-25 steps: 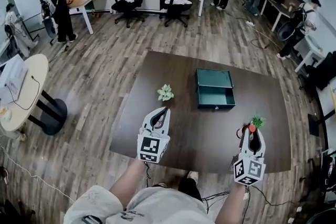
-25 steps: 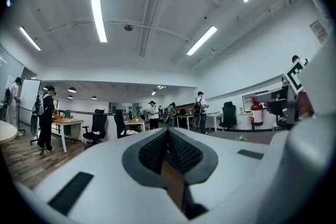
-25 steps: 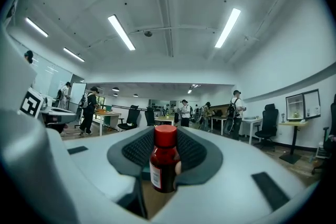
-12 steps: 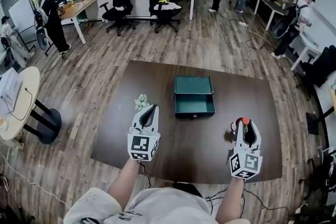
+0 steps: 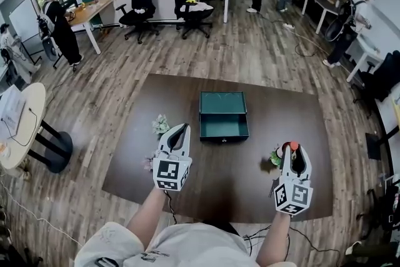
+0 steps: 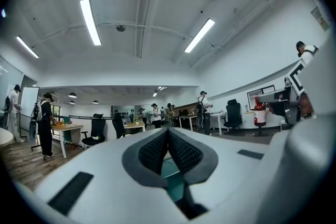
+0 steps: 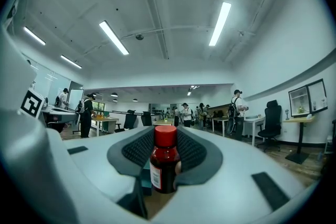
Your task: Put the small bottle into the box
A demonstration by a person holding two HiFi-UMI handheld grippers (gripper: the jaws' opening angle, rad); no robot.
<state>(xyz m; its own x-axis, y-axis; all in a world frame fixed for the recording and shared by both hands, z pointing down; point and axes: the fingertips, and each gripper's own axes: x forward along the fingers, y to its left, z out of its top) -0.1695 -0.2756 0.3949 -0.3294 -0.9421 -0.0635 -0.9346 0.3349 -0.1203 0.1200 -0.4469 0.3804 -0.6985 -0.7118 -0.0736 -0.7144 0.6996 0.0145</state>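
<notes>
**No legible writing anywhere**

The small bottle (image 7: pixel 164 165), at the centre of the right gripper view, carries a white label (image 7: pixel 155 178) on its left side, with print too fine to read. In the head view, the cubes on the left gripper (image 5: pixel 182 127) and right gripper (image 5: pixel 295 149), lower centre and lower right, show black-and-white square patterns without letters or digits.

My head camera looks steeply down from above the table's (image 5: pixel 237 187) near edge, taking in the whole surface, the office floor beyond it, and the left gripper (image 5: pixel 181 129) and right gripper (image 5: pixel 294 150) from behind. Each gripper camera sits low and close behind its own jaws, facing level toward the far edge. All three views share the teal box (image 5: pixel 223 114) mid-surface and the distant desks and chairs.
</notes>
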